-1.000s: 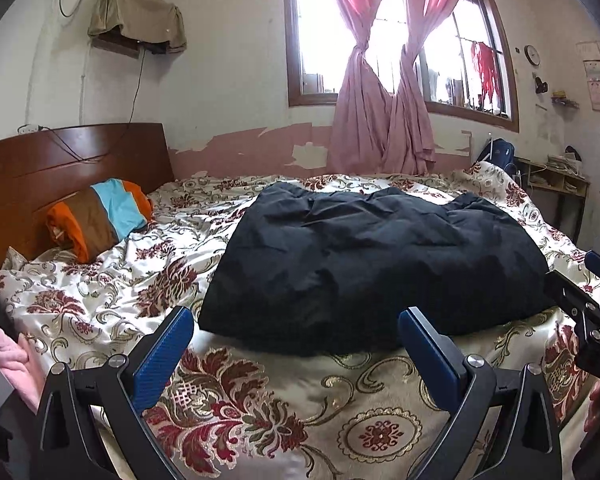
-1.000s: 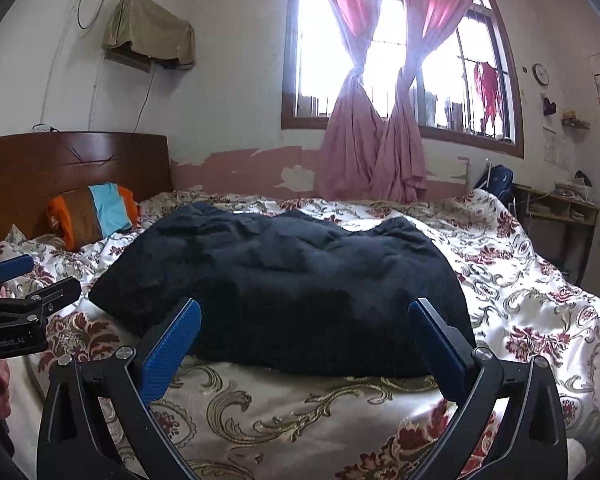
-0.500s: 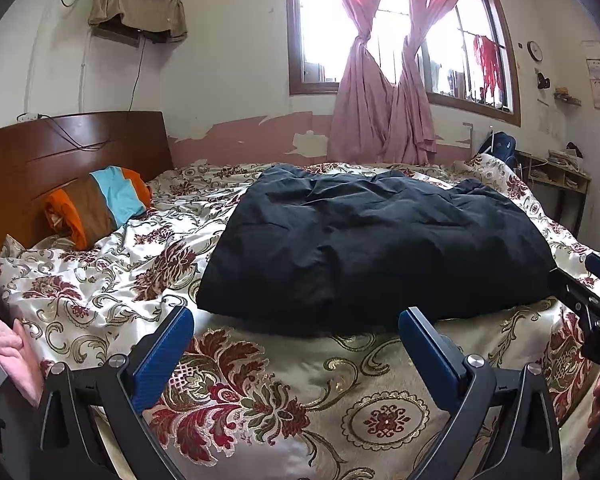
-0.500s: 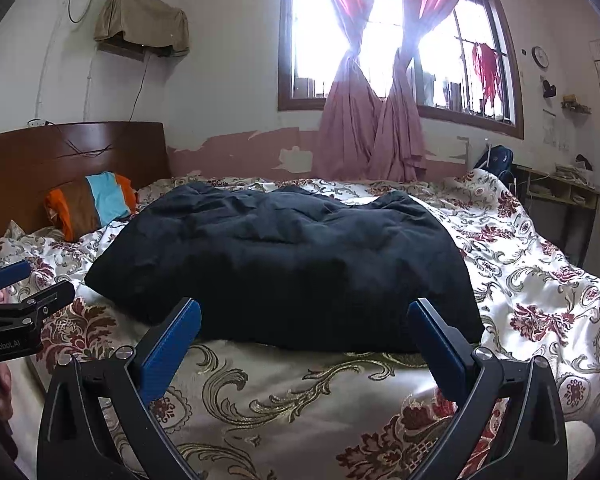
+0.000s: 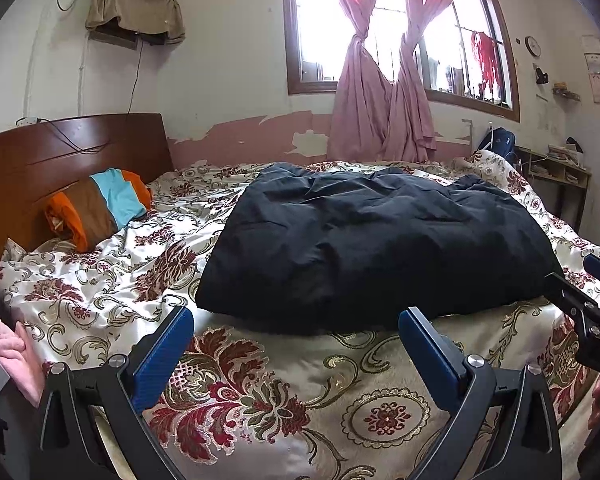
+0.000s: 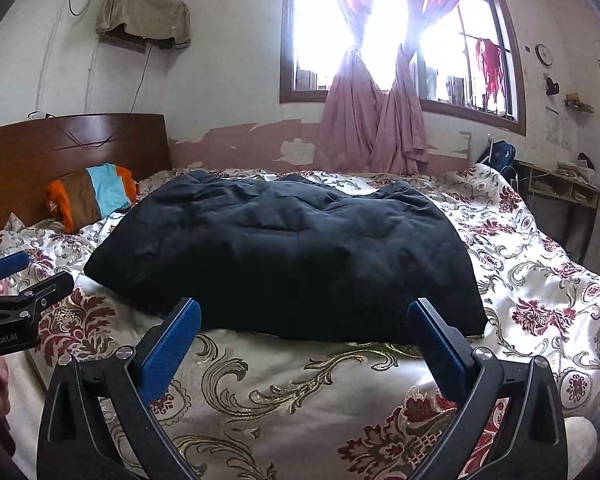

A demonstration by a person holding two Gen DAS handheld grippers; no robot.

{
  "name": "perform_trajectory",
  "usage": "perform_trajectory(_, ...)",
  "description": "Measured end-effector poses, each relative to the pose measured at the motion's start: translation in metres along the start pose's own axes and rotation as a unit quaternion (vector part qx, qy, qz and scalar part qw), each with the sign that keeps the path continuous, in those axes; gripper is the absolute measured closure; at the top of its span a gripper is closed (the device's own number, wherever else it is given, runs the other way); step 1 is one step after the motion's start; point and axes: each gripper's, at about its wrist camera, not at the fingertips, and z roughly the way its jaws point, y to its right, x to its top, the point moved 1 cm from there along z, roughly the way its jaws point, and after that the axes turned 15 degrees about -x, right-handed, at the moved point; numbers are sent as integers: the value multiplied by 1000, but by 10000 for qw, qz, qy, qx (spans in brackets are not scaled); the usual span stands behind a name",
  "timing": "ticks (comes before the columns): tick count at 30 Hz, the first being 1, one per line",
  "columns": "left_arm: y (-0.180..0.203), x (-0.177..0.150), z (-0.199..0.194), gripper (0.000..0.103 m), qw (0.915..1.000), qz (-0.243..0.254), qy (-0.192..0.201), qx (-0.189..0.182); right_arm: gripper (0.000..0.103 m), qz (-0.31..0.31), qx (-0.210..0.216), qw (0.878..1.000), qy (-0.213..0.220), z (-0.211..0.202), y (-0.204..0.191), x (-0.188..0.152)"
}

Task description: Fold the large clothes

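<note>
A large black padded garment (image 5: pixel 380 240) (image 6: pixel 292 252) lies folded into a broad, puffy rectangle in the middle of a bed with a floral satin cover (image 5: pixel 284 392) (image 6: pixel 300 392). My left gripper (image 5: pixel 296 324) hangs open above the bed's near edge, short of the garment's left front corner, with nothing between its blue pads. My right gripper (image 6: pixel 304 316) is open too, a little short of the garment's near hem, and holds nothing. Each gripper shows at the edge of the other's view.
A striped orange, brown and blue pillow (image 5: pixel 100 208) leans on the wooden headboard (image 5: pixel 60 152) at the left. A window with tied pink curtains (image 5: pixel 384 92) is behind the bed. A low shelf (image 5: pixel 556 172) stands at the right wall. A pink sleeve (image 5: pixel 8 344) shows at the left.
Both grippers have risen and tilted slightly, so the garment sits lower in both views. Both stay open. The garment has not moved.
</note>
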Motion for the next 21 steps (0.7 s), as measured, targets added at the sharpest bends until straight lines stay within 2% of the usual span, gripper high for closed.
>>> perform_trajectory(21,-3,-3,1,0,10000,-3,-22,-25,2,75,-25,10000,0,-1,0,1)
